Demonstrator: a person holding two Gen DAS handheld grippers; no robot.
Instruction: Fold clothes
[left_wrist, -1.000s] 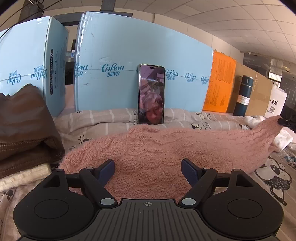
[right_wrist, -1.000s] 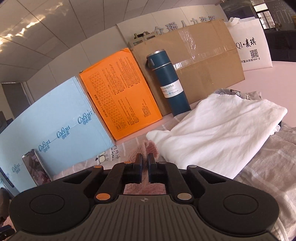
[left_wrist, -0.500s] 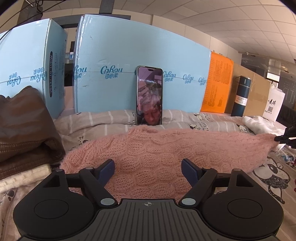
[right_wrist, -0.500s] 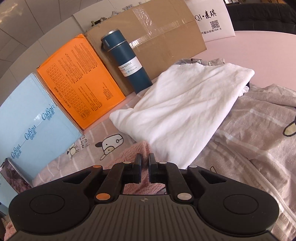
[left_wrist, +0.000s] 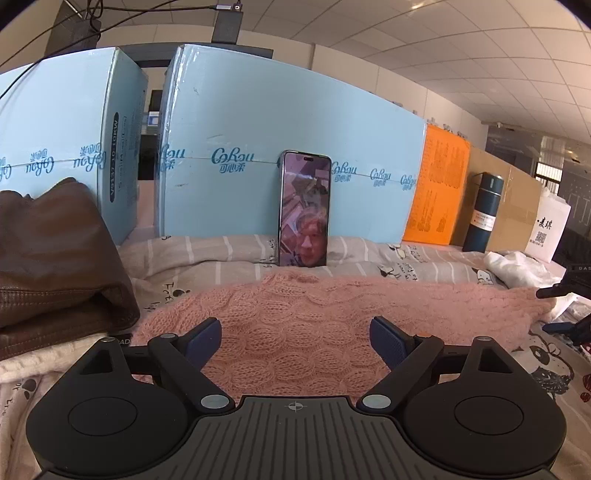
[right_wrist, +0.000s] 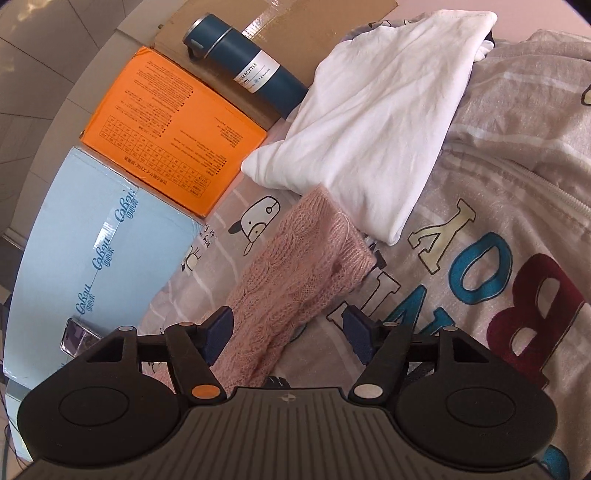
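A printed bedsheet (right_wrist: 480, 229) covered the surface, backed by pale blue cartons (left_wrist: 288, 155), an orange box (right_wrist: 173, 125) and a cardboard box (left_wrist: 517, 206). A brown leather jacket (left_wrist: 55, 258) sat folded at the left. The pink cable-knit sweater (left_wrist: 295, 325) lay flat across the sheet, its far end just beside a folded white garment (right_wrist: 369, 110). The left gripper (left_wrist: 295, 339) stood wide apart over the knit, having just been opening. The right gripper (right_wrist: 286, 332) had just been opening too, its pads clear of the sweater lying between them. A phone (left_wrist: 304, 208) and a blue bottle (right_wrist: 243, 62) leaned against the boxes.
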